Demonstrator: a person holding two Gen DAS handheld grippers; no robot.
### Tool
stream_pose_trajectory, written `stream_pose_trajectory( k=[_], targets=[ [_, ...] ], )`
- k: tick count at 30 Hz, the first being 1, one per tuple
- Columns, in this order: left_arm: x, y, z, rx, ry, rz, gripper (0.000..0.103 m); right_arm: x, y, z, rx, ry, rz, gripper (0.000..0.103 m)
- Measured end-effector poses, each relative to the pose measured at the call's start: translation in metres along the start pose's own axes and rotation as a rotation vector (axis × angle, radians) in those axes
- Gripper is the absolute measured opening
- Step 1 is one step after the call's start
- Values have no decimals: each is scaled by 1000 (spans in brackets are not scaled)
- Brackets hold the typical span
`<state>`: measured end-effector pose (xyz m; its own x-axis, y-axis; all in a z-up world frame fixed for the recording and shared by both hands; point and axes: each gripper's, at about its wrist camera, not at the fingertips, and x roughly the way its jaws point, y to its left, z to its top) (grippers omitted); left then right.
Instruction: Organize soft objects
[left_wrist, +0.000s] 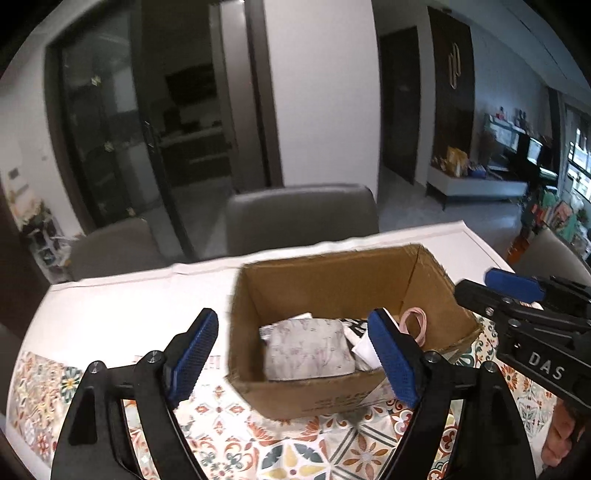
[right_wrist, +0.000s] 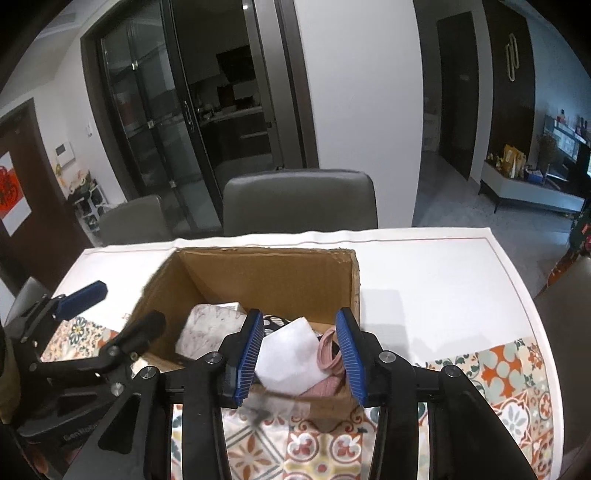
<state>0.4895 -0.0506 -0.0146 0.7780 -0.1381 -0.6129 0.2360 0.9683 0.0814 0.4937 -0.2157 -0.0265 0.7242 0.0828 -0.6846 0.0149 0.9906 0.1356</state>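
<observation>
We hold both grippers above the box's (left_wrist: 332, 391) near wall. The left gripper (left_wrist: 295, 354) is spread wide, empty; the right gripper (right_wrist: 301, 354) half spread, empty. The soft things, grey pouch (left_wrist: 308, 349) included, lie inside, just ahead and below.
</observation>
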Motion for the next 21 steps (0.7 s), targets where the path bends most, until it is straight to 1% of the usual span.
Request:
stream_pose_trajectory(
  k=[3,5,6,8,11,16,19,21],
  targets=[
    [-25,5,-6,-25,-46,26,86,-22,6,-7,1,-31,-1,43],
    [-40,6,-10,-38,-67,39,89,-37,11,-12,-3,-54,-5,47],
    [-47,7,-13,-45,-76,45,89,-48,15,-17,-5,-71,-10,52],
    [-63,10,-19,-57,-86,61,92,-66,19,-23,1,-101,-18,55],
    [-84,15,-29,-72,-98,57,94,-90,27,-33,-1,-127,-21,57],
    [-120,18,-47,-63,-129,45,98,-126,40,-54,3,-167,-62,66],
    [-140,20,-58,-56,-147,46,99,-148,46,-67,16,-191,-71,69],
    [-155,21,-66,-57,-164,47,99,-159,51,-75,14,-205,-95,69]
  ],
)
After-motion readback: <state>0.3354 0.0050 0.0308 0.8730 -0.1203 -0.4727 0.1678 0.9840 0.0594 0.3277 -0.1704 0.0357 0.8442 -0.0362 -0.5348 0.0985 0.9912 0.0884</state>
